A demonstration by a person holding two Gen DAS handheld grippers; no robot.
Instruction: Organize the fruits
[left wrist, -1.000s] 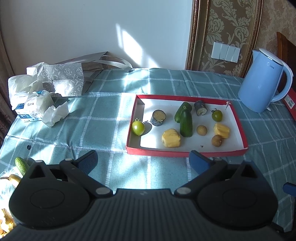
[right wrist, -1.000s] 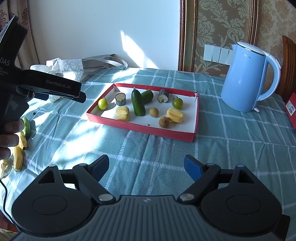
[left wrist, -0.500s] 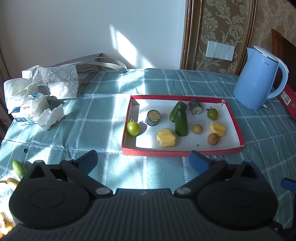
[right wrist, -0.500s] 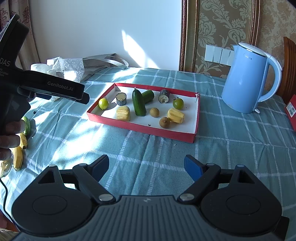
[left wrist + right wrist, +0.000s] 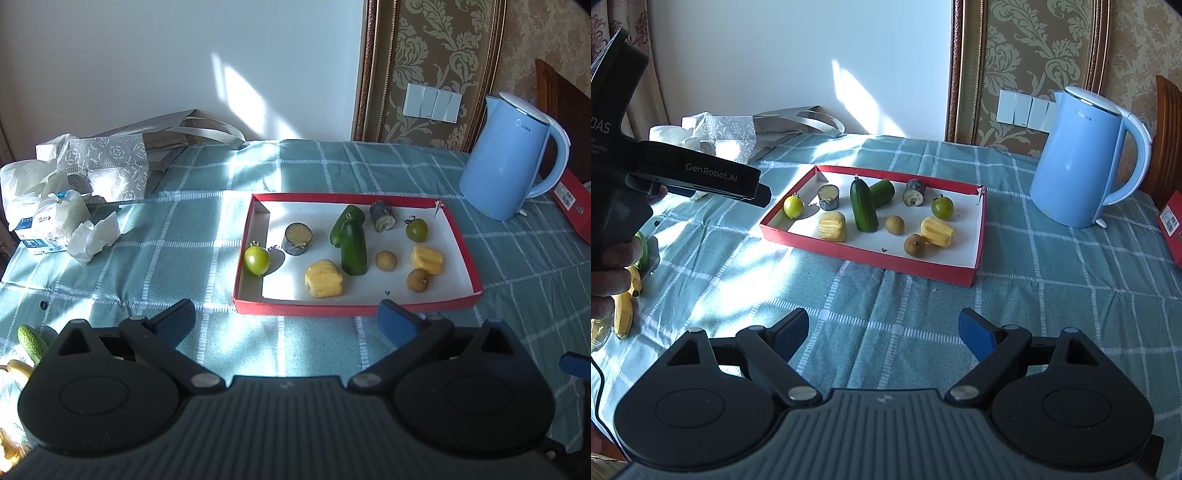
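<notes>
The left gripper and right gripper are both hovering over the checked tablecloth with jaws spread wide, nothing between them. Just beyond, the red tray is holding two yellow pieces, two brown round fruits, two cucumbers, two green tomatoes and two dark stubs. Farther right, a blue kettle is standing by the wall.

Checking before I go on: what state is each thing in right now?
Left tool: open, empty.
Right tool: open, empty.
Tray: holds fruit pieces.
Long cucumber: lying across a second cucumber.
Kettle: upright, lid shut.
Bananas: outside tray, on cloth.
</notes>
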